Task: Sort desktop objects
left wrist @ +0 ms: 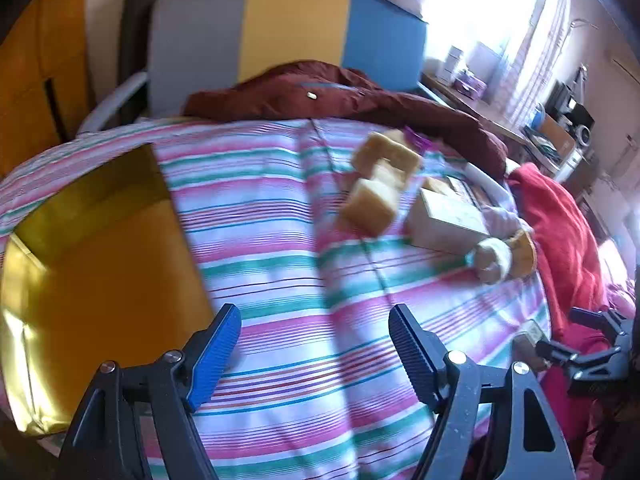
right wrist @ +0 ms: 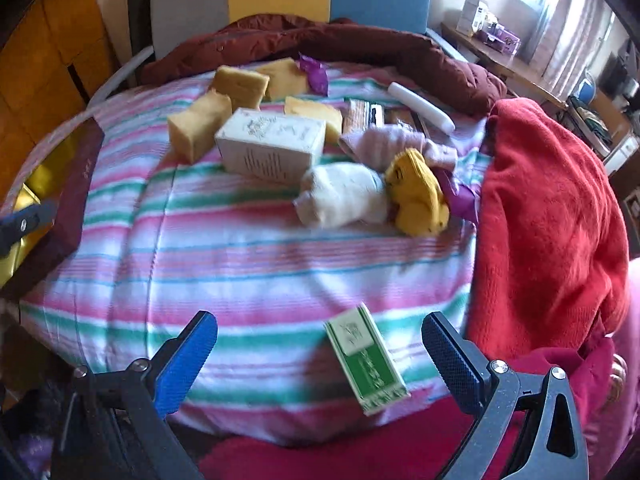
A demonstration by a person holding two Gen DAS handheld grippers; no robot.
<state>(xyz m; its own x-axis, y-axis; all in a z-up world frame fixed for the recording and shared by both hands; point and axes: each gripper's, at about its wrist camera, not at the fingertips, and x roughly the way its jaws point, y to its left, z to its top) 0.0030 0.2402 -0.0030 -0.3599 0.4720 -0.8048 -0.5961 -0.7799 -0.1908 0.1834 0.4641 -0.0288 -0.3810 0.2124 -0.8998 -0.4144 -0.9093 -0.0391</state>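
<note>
My left gripper (left wrist: pixel 314 322) is open and empty above the striped cloth (left wrist: pixel 288 272), beside a gold box (left wrist: pixel 100 264) on its left. Yellow sponge blocks (left wrist: pixel 370 204) and a white carton (left wrist: pixel 444 220) lie further off. My right gripper (right wrist: pixel 320 330) is open, and a small green-and-white box (right wrist: pixel 364 360) lies on the cloth between its fingers, apart from both. In the right wrist view the sponges (right wrist: pixel 200 124), white carton (right wrist: pixel 272 144), white sock (right wrist: pixel 344 196), yellow sock (right wrist: pixel 416 194), pink cloth (right wrist: pixel 384 142) and a white tube (right wrist: pixel 420 106) lie at the far side.
A red blanket (right wrist: pixel 548 224) is heaped along the right edge. A maroon jacket (right wrist: pixel 320 44) lies at the back before a grey, yellow and blue panel (left wrist: pixel 288 32). The gold box with a dark lid (right wrist: pixel 64 200) sits at the left edge. A cluttered desk (left wrist: pixel 520 120) stands far right.
</note>
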